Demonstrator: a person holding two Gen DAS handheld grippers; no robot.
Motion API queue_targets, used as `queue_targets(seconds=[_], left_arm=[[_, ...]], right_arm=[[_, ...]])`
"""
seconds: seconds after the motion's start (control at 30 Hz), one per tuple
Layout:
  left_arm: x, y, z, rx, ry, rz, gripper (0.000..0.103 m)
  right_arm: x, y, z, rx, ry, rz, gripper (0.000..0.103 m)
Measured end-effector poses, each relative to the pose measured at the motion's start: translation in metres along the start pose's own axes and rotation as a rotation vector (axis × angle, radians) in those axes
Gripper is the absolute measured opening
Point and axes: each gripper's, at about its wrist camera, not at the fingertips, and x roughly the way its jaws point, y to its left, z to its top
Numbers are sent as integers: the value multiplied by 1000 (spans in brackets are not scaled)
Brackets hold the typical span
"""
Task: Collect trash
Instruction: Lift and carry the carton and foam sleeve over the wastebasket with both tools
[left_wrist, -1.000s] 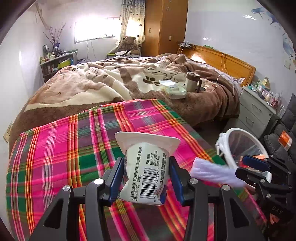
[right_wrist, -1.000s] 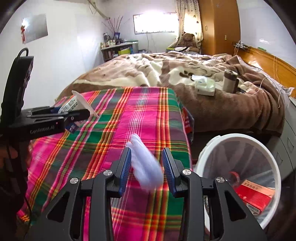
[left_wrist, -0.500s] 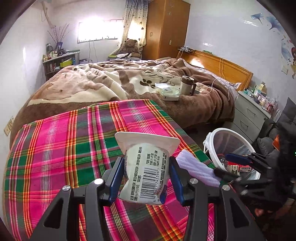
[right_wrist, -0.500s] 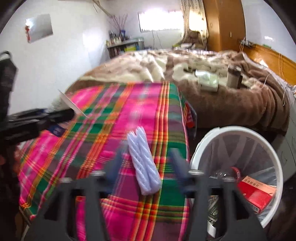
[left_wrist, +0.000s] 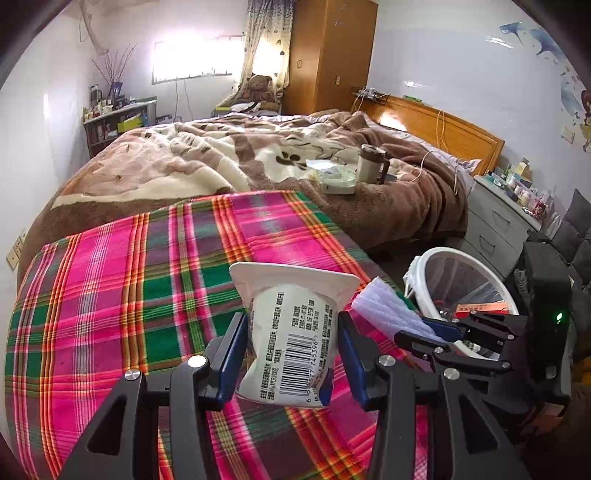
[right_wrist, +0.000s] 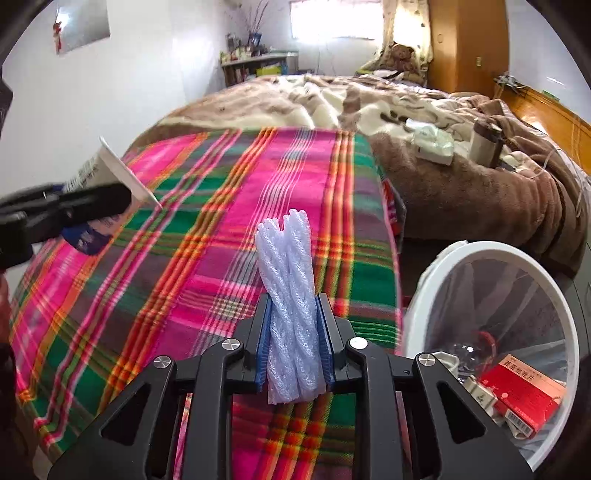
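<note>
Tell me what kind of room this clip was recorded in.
A lived-in bedroom, most likely in a home. A large bed with a rumpled brown and cream blanket and an orange wooden headboard fills the room, a tall wooden wardrobe stands by the window, and a brown teddy bear sits beside it.

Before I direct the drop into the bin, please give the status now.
Left gripper shut on yogurt cup. Right gripper just closed on white foam wrap. Trash bin open at right, path clear.
</note>
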Motion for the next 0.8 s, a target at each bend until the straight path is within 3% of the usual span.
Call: queue_targets(seconds=[0.37,0.8], left_arm=[[-25,-68,8,56,-59,-22,49],[6,-167,6,123,-27,-145,49]], right_arm=[[-85,-40,-4,101,-166,-80,24],[-100,-109,-21,215,-130,-240,24]])
